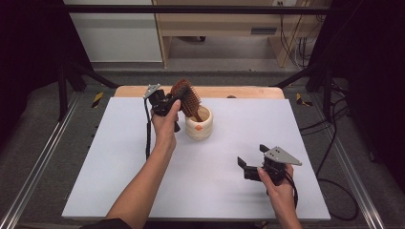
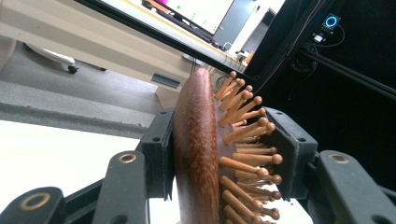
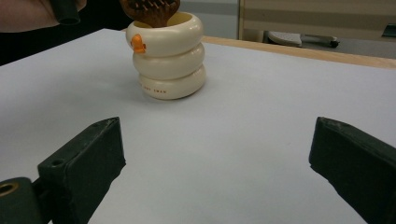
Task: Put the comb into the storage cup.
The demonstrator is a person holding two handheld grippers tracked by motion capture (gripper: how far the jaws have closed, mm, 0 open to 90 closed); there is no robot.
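1. Wooden hairbrush [image 1: 186, 98] stands handle-down in the cream ribbed cup [image 1: 199, 125], at the table's [image 1: 119, 167] 12 o'clock.
2. Left gripper [image 1: 173, 98] is clamped on the brush head, pressing back and bristles.
3. Right gripper [image 1: 250, 164], at 5 o'clock, gapes empty.
4. Judged step: seating the brush. Next: release cleanly without tipping the cup.

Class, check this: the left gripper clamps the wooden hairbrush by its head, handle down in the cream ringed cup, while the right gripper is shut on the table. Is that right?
Not quite. The right gripper is open: the right gripper view shows its jaws standing wide apart with nothing between them. The rest holds: the left gripper clamps the hairbrush by its head, handle down in the cup.
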